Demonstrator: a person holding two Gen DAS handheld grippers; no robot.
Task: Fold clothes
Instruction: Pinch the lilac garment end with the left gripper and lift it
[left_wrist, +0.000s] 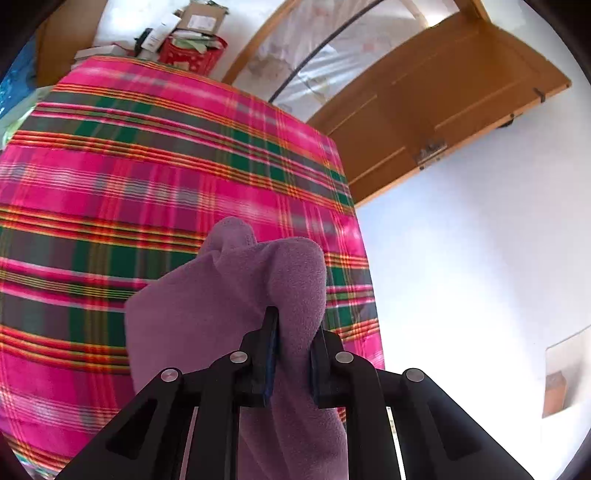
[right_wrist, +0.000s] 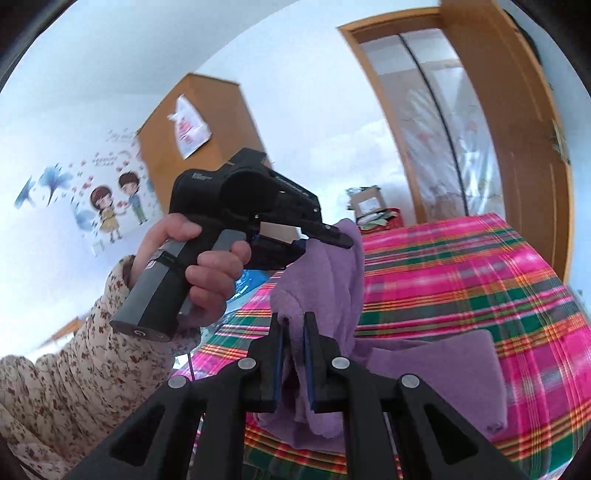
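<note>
A purple fleece garment (left_wrist: 229, 295) hangs lifted above a pink plaid bedspread (left_wrist: 147, 166). My left gripper (left_wrist: 293, 325) is shut on a bunched edge of it, cloth bulging over the black fingers. In the right wrist view my right gripper (right_wrist: 293, 325) is shut on another edge of the purple garment (right_wrist: 325, 280). The left gripper (right_wrist: 332, 236) shows there too, held by a hand (right_wrist: 207, 273) in a floral sleeve, clamping the cloth's upper corner. The garment's lower part (right_wrist: 436, 376) lies on the bedspread (right_wrist: 461, 277).
A red basket with boxes and papers (left_wrist: 188, 44) stands beyond the bed's far end. A wooden door (left_wrist: 424, 122) hangs open to the right of the bed. A wooden wardrobe (right_wrist: 199, 122) and wall stickers (right_wrist: 110, 206) are at the left.
</note>
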